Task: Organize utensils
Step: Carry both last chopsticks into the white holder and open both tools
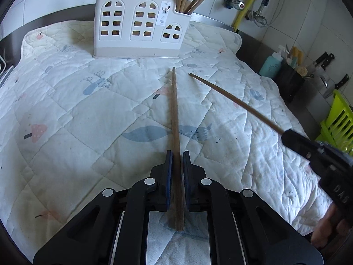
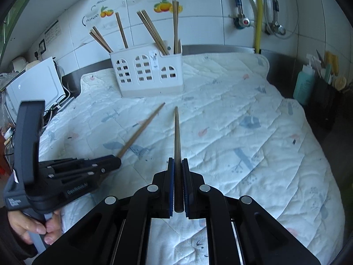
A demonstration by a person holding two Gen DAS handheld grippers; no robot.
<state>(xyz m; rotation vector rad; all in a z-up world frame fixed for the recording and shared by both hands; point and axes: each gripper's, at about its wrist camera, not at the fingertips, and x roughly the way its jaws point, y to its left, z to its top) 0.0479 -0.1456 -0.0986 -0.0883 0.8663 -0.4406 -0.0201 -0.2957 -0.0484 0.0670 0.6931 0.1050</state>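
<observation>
My left gripper (image 1: pixel 177 154) is shut on a brown wooden chopstick (image 1: pixel 174 110) that points ahead toward the white utensil holder (image 1: pixel 141 26). My right gripper (image 2: pixel 177 161) is shut on a second, thinner chopstick (image 2: pixel 177 132), also aimed at the holder (image 2: pixel 150 75). Each wrist view shows the other tool: the right gripper (image 1: pixel 285 135) with its chopstick (image 1: pixel 233 101) at the right, the left gripper (image 2: pixel 118 161) with its chopstick (image 2: pixel 143 128) at the left. Both sticks hang just above the quilted cloth (image 1: pixel 66 110). Several chopsticks (image 2: pixel 154 31) stand in the holder.
The holder stands at the cloth's far edge against the tiled wall. A teal bottle (image 2: pixel 304 86), a black caddy (image 1: pixel 289 77), knives and a green rack (image 1: pixel 337 119) sit to the right. A white appliance (image 2: pixel 37 81) with cables sits left. A person's hand (image 2: pixel 33 227) grips the left tool's handle.
</observation>
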